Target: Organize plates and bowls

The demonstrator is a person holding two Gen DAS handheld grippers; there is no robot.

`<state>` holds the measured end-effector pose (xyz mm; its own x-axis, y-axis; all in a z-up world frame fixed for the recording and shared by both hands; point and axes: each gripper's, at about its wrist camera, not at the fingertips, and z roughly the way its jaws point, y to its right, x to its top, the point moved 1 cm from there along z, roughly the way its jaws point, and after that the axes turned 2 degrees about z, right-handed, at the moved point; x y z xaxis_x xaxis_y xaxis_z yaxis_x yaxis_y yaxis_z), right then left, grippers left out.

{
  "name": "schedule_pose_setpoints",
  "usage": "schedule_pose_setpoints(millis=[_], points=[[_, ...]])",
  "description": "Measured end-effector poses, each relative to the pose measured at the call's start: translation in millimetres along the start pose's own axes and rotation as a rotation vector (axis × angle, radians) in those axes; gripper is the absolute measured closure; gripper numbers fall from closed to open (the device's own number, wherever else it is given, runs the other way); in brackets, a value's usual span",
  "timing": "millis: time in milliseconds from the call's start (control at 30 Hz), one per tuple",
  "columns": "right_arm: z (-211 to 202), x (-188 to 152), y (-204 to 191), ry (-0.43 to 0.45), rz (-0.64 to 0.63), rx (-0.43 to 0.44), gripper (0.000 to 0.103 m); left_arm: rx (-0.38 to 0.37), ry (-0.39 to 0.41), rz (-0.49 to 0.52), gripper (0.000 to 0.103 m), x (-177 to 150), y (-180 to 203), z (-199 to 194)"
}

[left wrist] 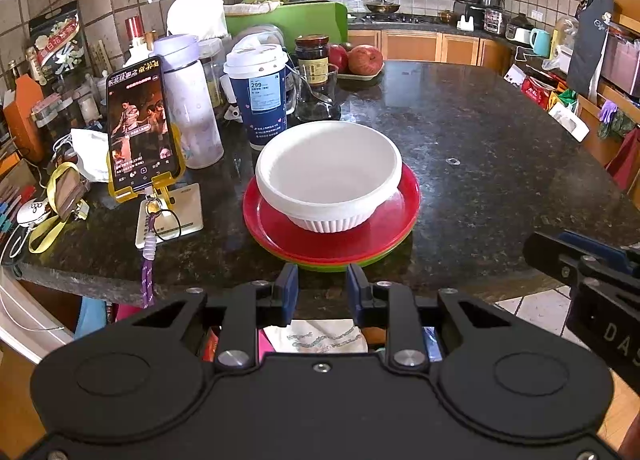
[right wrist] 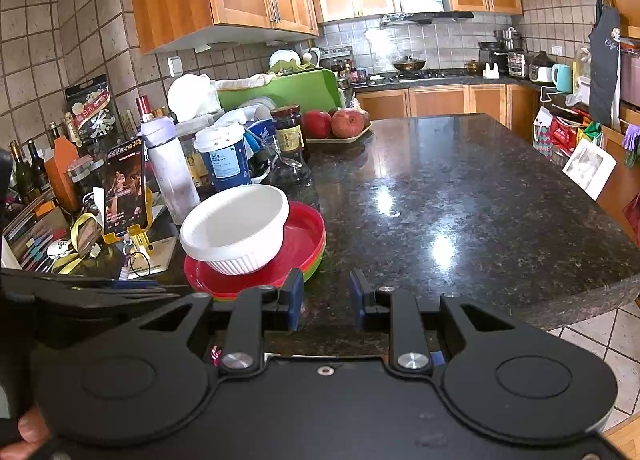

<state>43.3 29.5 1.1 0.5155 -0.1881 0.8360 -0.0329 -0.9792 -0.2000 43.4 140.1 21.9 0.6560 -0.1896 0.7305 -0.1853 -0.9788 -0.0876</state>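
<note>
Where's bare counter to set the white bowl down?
Free: the dark granite counter right of the red plate, back to the apple tray. Crowded: left of the white bowl, with phone stand, paper cup, bottle.

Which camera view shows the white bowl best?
The left wrist view: the white bowl sits centred and level-looking on the red plate. The right wrist view shows it whole too, but off to the left and distorted.
</note>
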Motion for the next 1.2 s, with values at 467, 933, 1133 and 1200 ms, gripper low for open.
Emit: schedule_pose_setpoints(millis=[467,933,1133,1200], points=[[-0.9,0.5,0.2,0.003,-0.002,0.002,0.076,-0.002,-0.001,-0.003,0.067,1.6,-0.8,1.0],[-0.7,2.8,-0.6,-0.003,-0.006,0.013,0.076,-0.001,-0.006,-0.007,0.067,2.3,-3.0,3.4],[-0.2,2.8,-0.6,-0.005,-0.006,0.015,0.076,-0.001,-0.008,-0.007,0.067,2.5,-3.0,3.5],[0.6,2.7,-0.6,-0.007,-0.008,0.017,0.076,0.0,-0.01,-0.007,0.067,2.5,-3.2,3.9]])
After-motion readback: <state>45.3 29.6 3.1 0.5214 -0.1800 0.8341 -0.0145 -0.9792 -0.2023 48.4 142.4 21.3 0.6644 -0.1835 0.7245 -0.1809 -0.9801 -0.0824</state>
